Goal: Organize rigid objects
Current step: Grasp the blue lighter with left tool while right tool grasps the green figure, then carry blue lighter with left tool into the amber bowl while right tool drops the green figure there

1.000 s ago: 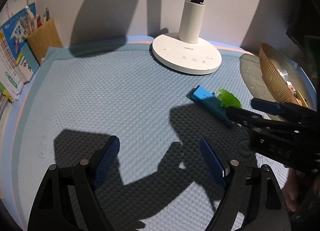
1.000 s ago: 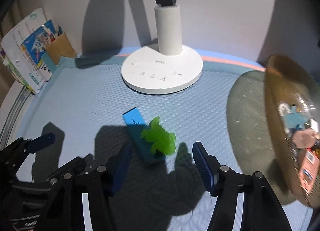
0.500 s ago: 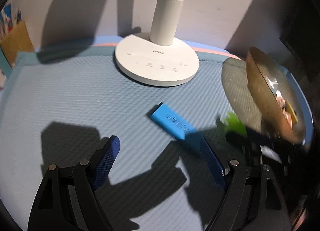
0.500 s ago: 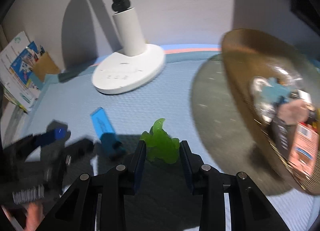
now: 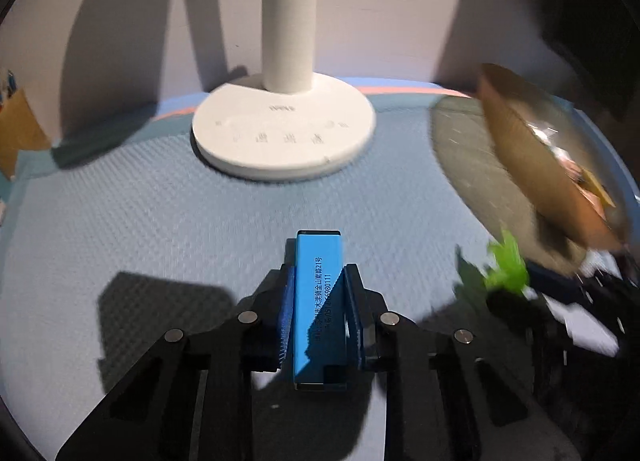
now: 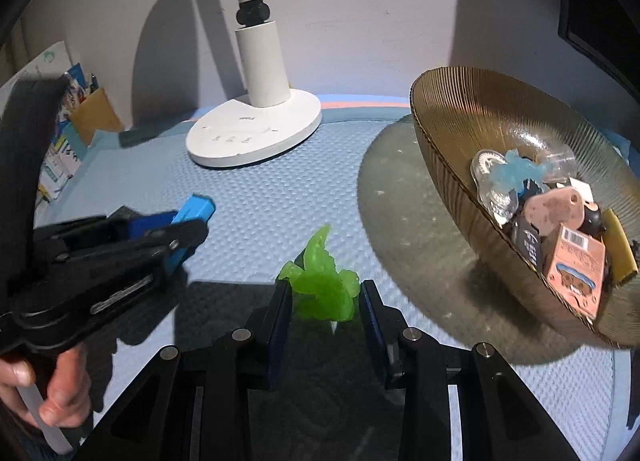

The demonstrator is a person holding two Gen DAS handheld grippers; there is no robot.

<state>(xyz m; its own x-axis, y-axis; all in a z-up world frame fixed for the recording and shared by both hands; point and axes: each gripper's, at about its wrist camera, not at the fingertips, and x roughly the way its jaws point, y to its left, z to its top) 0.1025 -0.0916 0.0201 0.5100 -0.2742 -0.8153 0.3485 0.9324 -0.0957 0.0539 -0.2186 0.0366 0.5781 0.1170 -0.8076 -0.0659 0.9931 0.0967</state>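
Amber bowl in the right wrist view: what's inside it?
The amber bowl holds a pile: a pale blue figure, a pink box, a pink tag and clear pieces. Whatever lies beneath them is covered.

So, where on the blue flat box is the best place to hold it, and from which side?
Grip the blue flat box across its two long narrow sides, about mid-length, coming from above and along its length. It lies flat on the mat, so those parallel sides give the pads even contact. The left tool already clamps it this way.
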